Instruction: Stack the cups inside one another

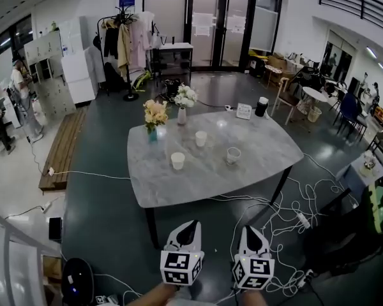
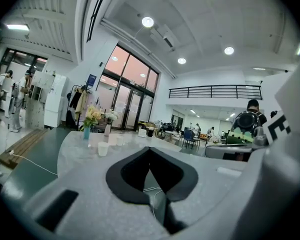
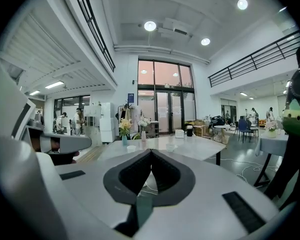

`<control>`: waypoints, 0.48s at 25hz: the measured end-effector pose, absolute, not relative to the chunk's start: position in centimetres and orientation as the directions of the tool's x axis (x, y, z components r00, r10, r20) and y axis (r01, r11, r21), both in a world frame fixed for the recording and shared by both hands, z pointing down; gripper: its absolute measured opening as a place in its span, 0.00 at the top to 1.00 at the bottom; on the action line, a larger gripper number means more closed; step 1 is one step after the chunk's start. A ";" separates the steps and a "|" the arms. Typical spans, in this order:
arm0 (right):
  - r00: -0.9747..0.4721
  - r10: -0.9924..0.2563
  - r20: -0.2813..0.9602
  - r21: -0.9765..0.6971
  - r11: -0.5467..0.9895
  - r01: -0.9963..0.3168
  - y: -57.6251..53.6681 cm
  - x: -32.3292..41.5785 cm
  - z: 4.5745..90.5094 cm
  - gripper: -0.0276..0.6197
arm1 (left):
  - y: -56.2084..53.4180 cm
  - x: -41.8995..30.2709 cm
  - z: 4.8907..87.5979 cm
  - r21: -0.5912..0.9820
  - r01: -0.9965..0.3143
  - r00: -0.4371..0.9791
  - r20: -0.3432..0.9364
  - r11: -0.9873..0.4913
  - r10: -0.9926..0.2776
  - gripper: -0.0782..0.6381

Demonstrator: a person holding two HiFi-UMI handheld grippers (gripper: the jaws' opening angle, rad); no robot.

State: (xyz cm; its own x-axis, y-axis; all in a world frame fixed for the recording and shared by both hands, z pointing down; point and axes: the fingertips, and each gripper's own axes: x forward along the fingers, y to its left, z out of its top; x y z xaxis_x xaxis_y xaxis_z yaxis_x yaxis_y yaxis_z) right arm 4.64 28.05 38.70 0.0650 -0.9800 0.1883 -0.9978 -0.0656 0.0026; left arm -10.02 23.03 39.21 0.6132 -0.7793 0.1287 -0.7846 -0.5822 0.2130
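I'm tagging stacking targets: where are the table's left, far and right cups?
left cup point(image 1: 177, 162), head view, on its side wall.
far cup point(image 1: 200, 139), head view, on its side wall.
right cup point(image 1: 233, 157), head view, on its side wall.

The scene is viewed from above in the head view, tilted steeply down, with the table point(image 1: 198, 177) well ahead and the left gripper point(image 1: 190, 224) and right gripper point(image 1: 250, 229) at the lower edge. In each gripper view the room is seen nearly level, from low and far off, along the jaws. The table and cups point(image 1: 178, 160) are shared by all three.
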 end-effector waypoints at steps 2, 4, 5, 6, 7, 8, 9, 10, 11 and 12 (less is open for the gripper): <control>0.053 -0.979 0.195 0.006 -0.052 -0.999 26.2 4.3 38.8 0.95 | 21.2 -10.3 39.2 0.217 -0.790 0.605 0.129 -0.573 -0.785 0.90; 0.050 -0.979 0.199 0.008 -0.049 -0.999 24.5 4.1 38.9 0.95 | 19.6 -10.7 39.4 0.216 -0.793 0.602 0.133 -0.569 -0.788 0.90; 0.051 -0.979 0.198 0.007 -0.050 -0.999 23.7 4.1 38.9 0.95 | 18.9 -10.8 39.5 0.215 -0.794 0.601 0.134 -0.569 -0.788 0.90; 0.050 -0.980 0.195 0.005 -0.050 -0.999 22.8 4.1 38.8 0.95 | 18.2 -10.9 39.6 0.212 -0.796 0.599 0.135 -0.567 -0.789 0.90; 0.045 -0.980 0.192 0.002 -0.046 -0.999 21.8 4.0 38.7 0.95 | 17.4 -11.1 39.7 0.210 -0.798 0.596 0.136 -0.565 -0.791 0.90; 0.038 -0.981 0.188 0.000 -0.039 -0.999 20.9 3.7 38.6 0.95 | 16.6 -11.3 39.8 0.209 -0.801 0.592 0.138 -0.561 -0.794 0.90; 0.032 -0.982 0.185 0.001 -0.032 -0.999 20.2 3.5 38.6 0.95 | 15.8 -11.5 39.9 0.210 -0.804 0.589 0.140 -0.557 -0.796 0.90; 0.028 -0.983 0.182 0.005 -0.028 -1.000 19.4 3.3 38.6 0.95 | 15.1 -11.6 40.0 0.211 -0.805 0.586 0.141 -0.554 -0.798 0.90; 0.027 -0.983 0.181 0.008 -0.026 -1.000 18.8 3.2 38.6 0.95 | 14.4 -11.6 40.1 0.213 -0.806 0.584 0.141 -0.552 -0.799 0.90; 0.028 -0.983 0.182 0.008 -0.027 -1.000 18.2 3.2 38.8 0.95 | 13.7 -11.6 40.2 0.213 -0.806 0.584 0.140 -0.552 -0.799 0.90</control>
